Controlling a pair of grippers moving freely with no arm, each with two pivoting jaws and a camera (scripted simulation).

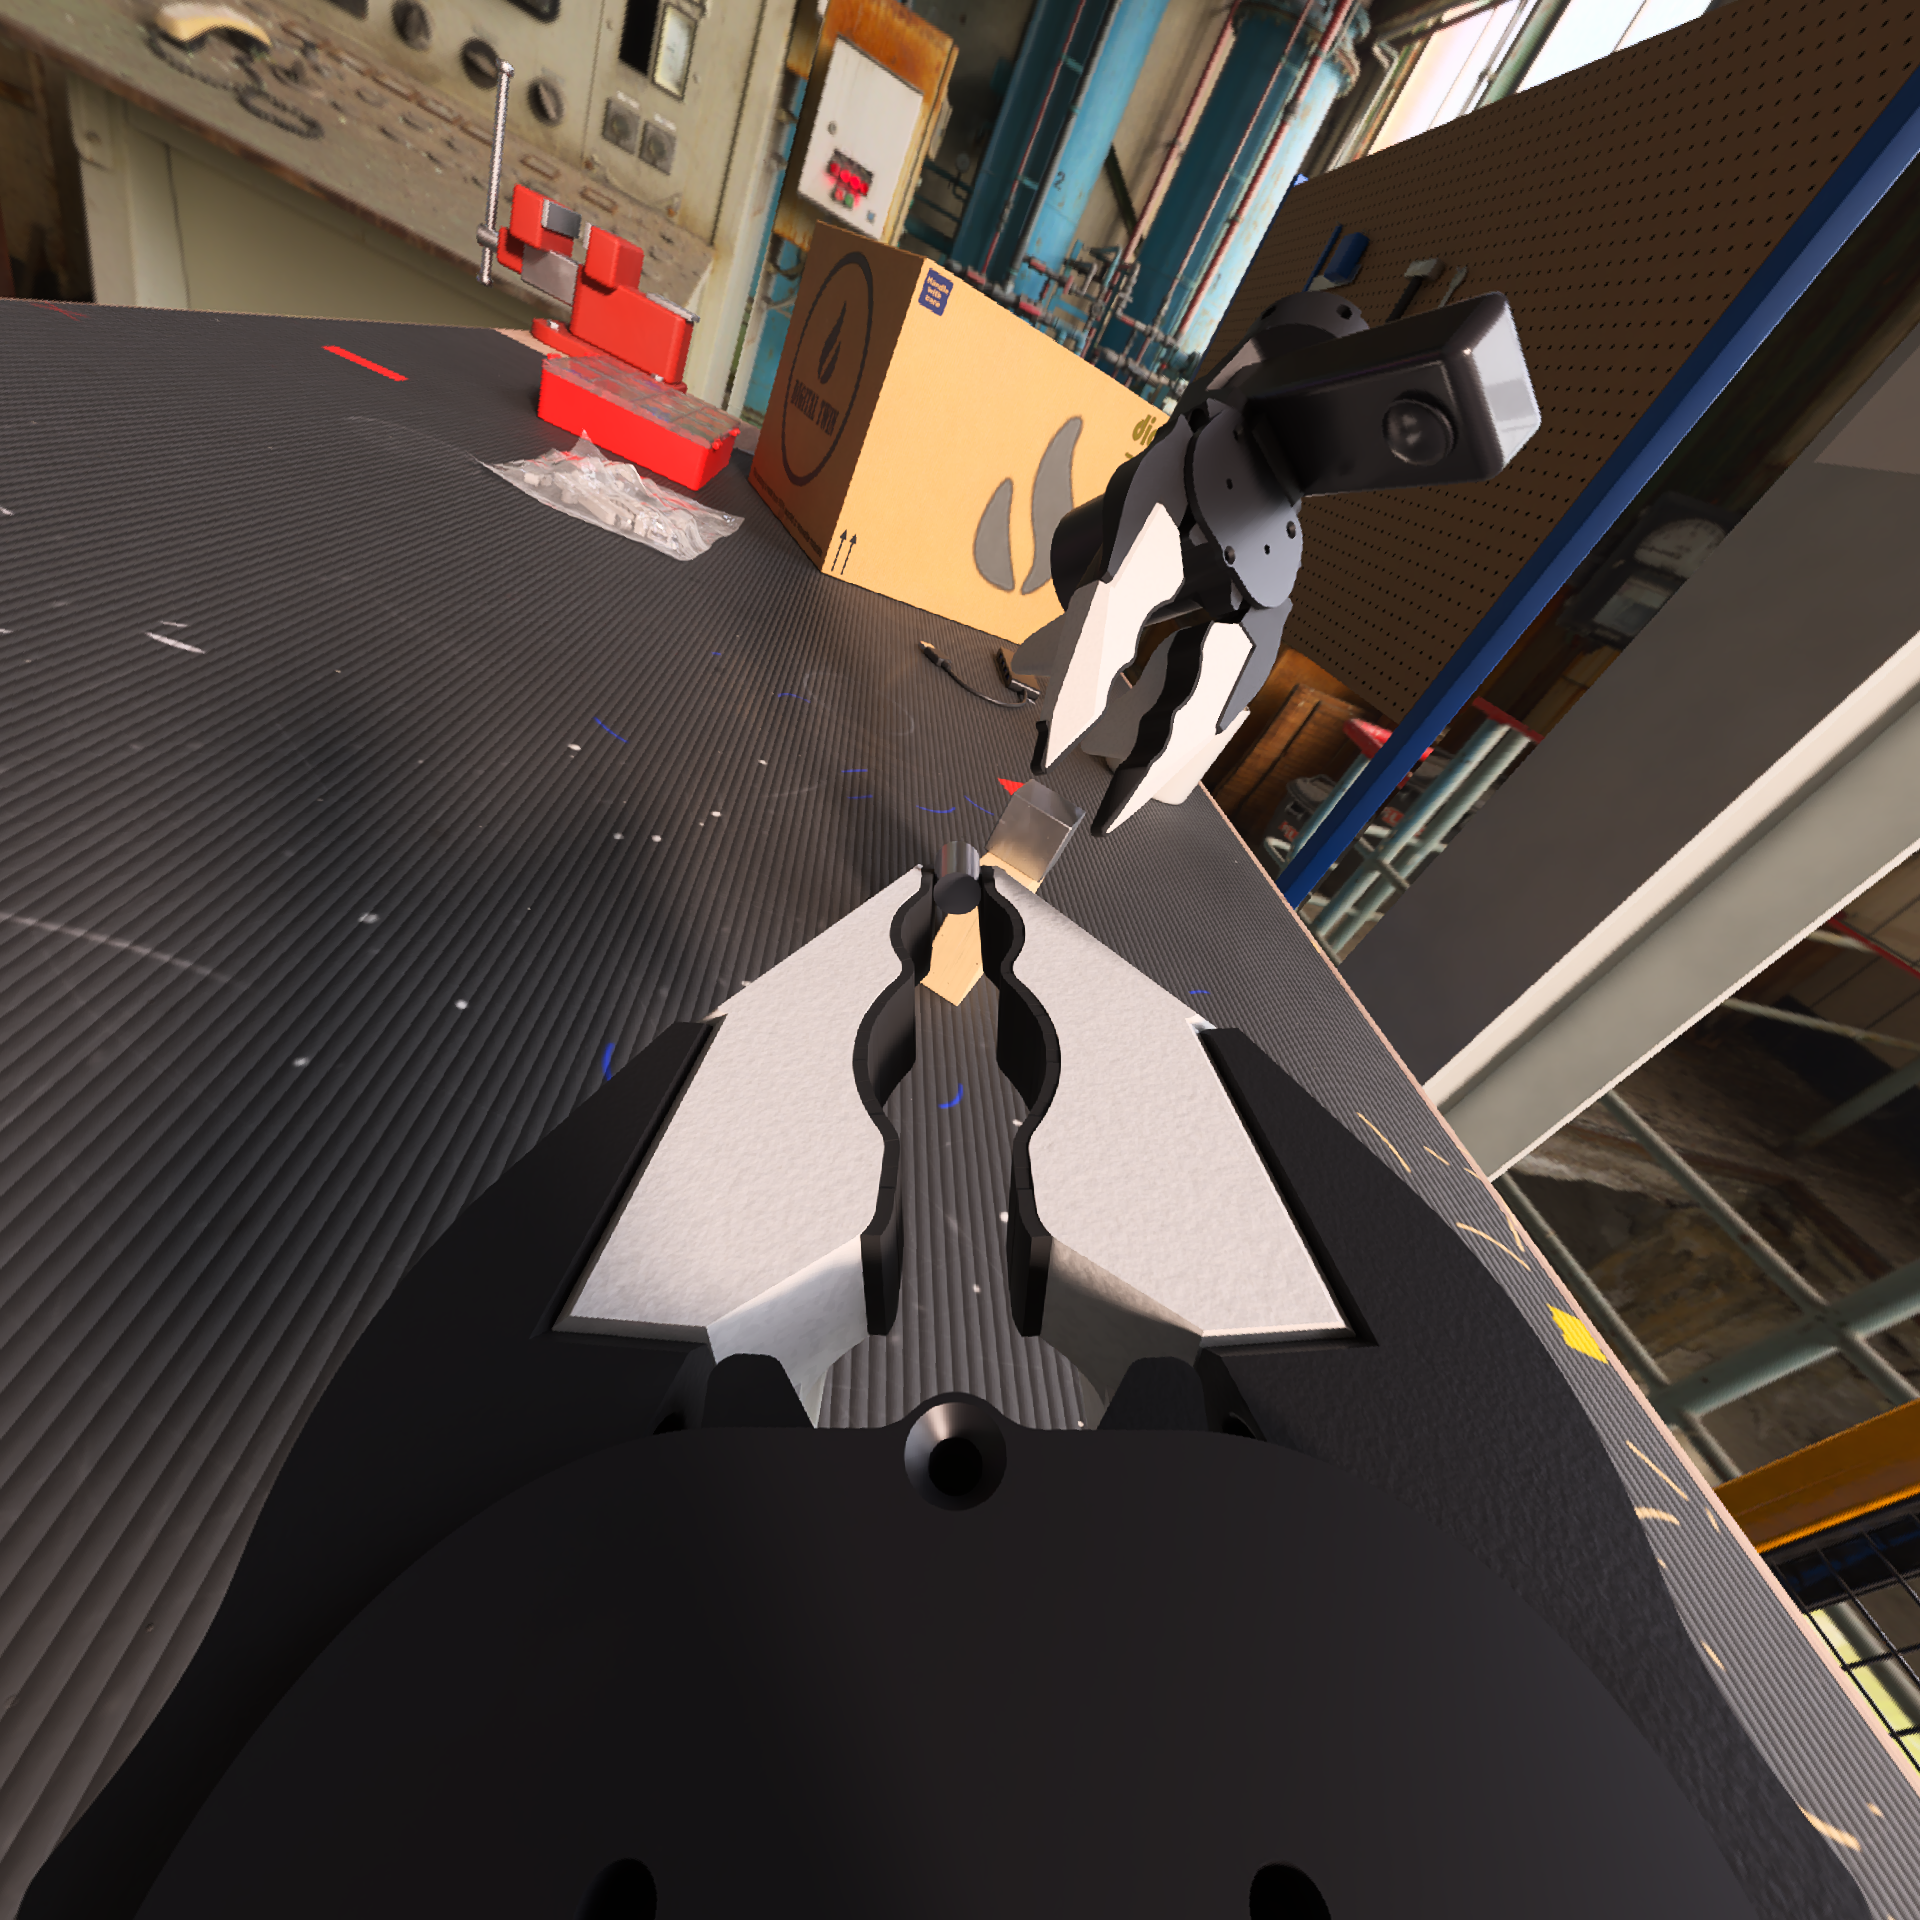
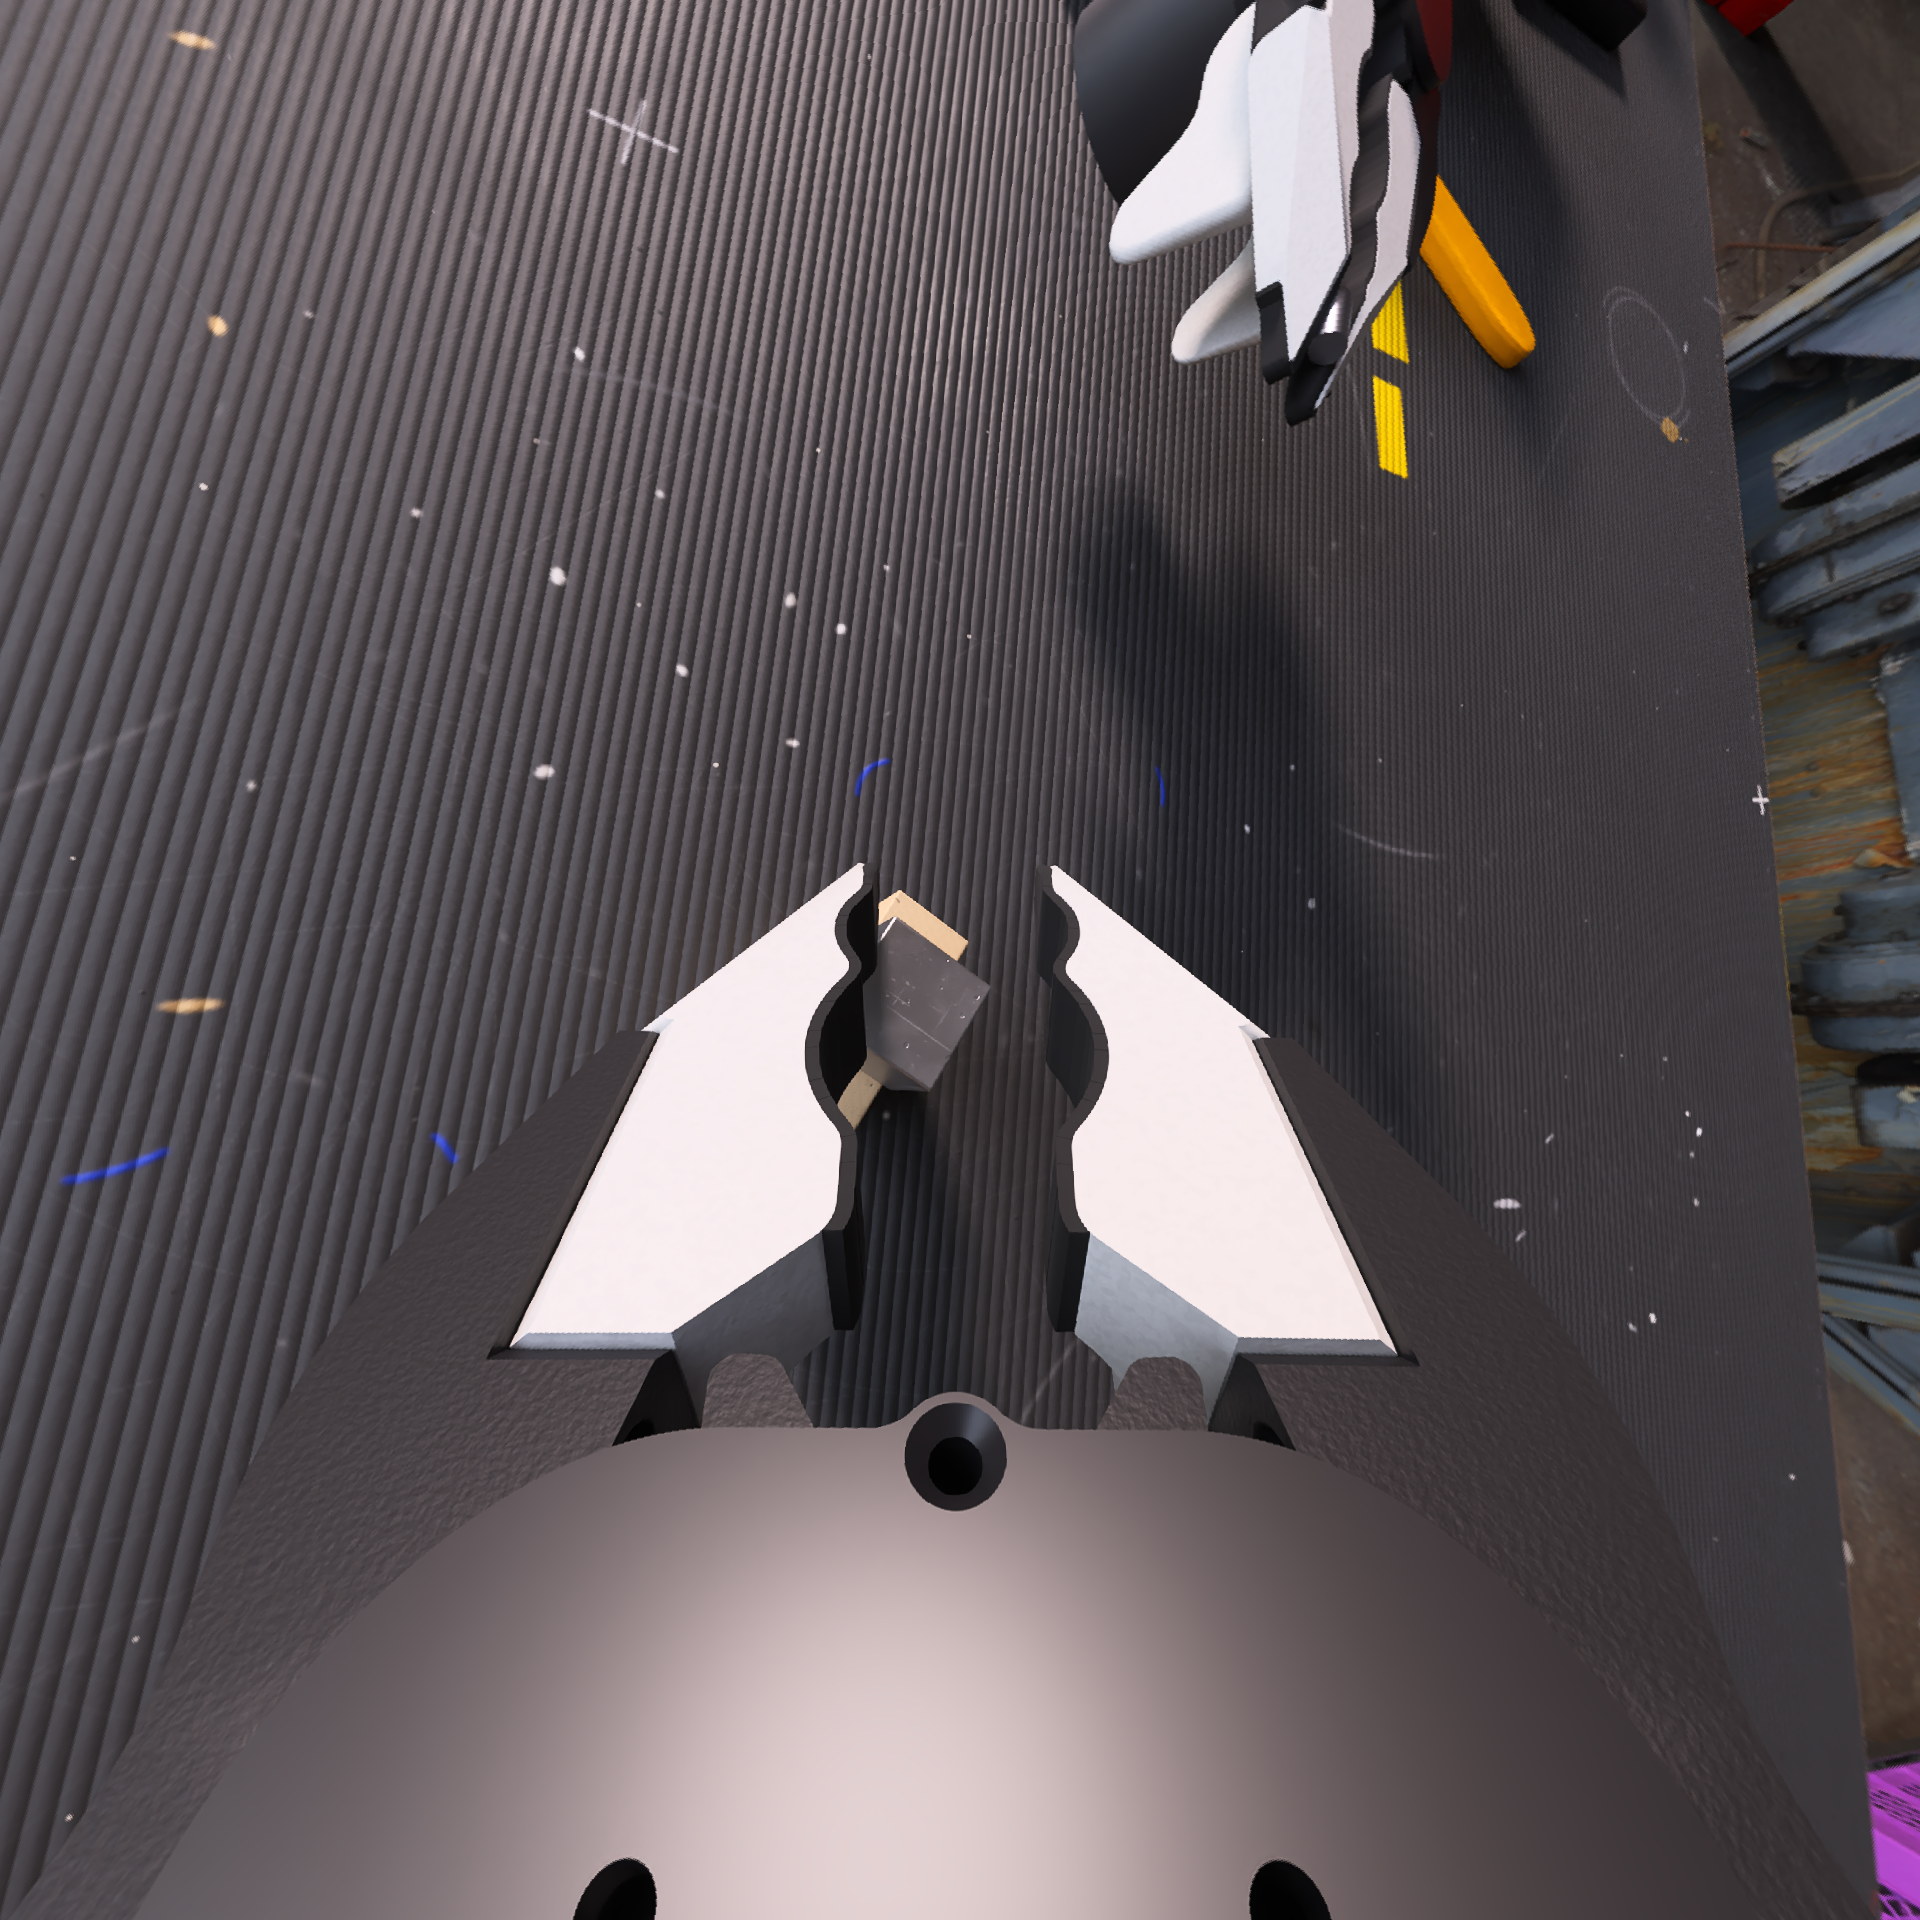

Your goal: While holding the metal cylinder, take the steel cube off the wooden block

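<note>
- The metal cylinder (image 1: 958,881) is clamped between the fingertips of the left hand-held gripper (image 1: 957,896), held above the ribbed dark tabletop (image 1: 416,831).
- In the left wrist view, the wooden block (image 1: 956,961) is seen between and beyond the closed fingers, lying on the tabletop.
- The steel cube (image 1: 1029,831) is seen resting on the far end of the block, just beyond the cylinder.
- The right hand-held gripper (image 1: 1070,805) is positioned above the cube, with its fingers spread apart and its tips close to the cube.
- In the right wrist view, the cube (image 2: 925,1013) is framed between the 2 open fingers of the right hand-held gripper (image 2: 956,883), close against the left finger (image 2: 727,1091); whether they touch cannot be told.
- The block (image 2: 920,920) shows as tan wood beneath the cube at both ends.
- A cardboard box (image 1: 935,436), a red vise (image 1: 597,286), a red parts case (image 1: 634,416) and a clear plastic bag (image 1: 623,499) are seen at the far side of the tabletop.
</note>
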